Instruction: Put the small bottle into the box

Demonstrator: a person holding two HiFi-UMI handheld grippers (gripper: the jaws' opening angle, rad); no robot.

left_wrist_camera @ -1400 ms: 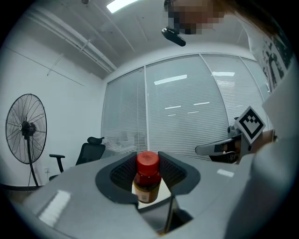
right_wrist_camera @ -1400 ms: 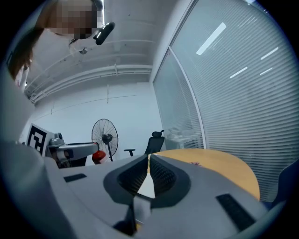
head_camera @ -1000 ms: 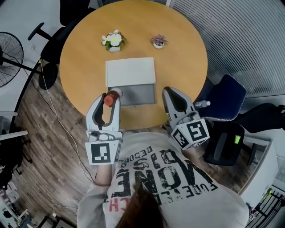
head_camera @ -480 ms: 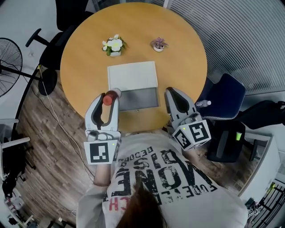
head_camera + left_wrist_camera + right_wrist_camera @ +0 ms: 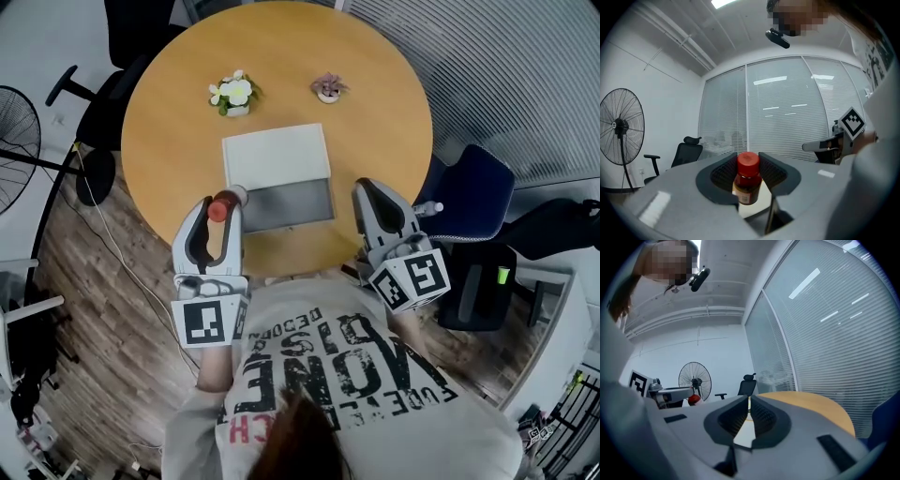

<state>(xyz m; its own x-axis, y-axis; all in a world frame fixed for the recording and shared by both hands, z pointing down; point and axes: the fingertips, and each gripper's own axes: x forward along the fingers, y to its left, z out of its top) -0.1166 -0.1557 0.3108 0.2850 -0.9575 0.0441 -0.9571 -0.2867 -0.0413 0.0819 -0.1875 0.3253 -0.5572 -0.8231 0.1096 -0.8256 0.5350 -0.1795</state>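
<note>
The small bottle (image 5: 218, 209), amber with a red cap, sits between the jaws of my left gripper (image 5: 222, 202), which is shut on it just left of the box's near-left corner. In the left gripper view the bottle (image 5: 748, 183) stands upright between the ribbed pads. The box (image 5: 313, 205) lies mid-table with a grey inside and its white lid (image 5: 277, 156) folded back behind. My right gripper (image 5: 374, 194) hovers over the table edge right of the box, jaws together and empty; in the right gripper view (image 5: 749, 407) the tips touch.
Two small potted plants (image 5: 232, 92) (image 5: 328, 87) stand at the far side of the round wooden table (image 5: 375, 122). A blue chair (image 5: 473, 202) is at the right, a black chair (image 5: 117, 56) and a standing fan (image 5: 11, 122) at the left.
The left gripper with the bottle has drifted slightly left and the right gripper slightly right. The grip on the bottle is unchanged.
</note>
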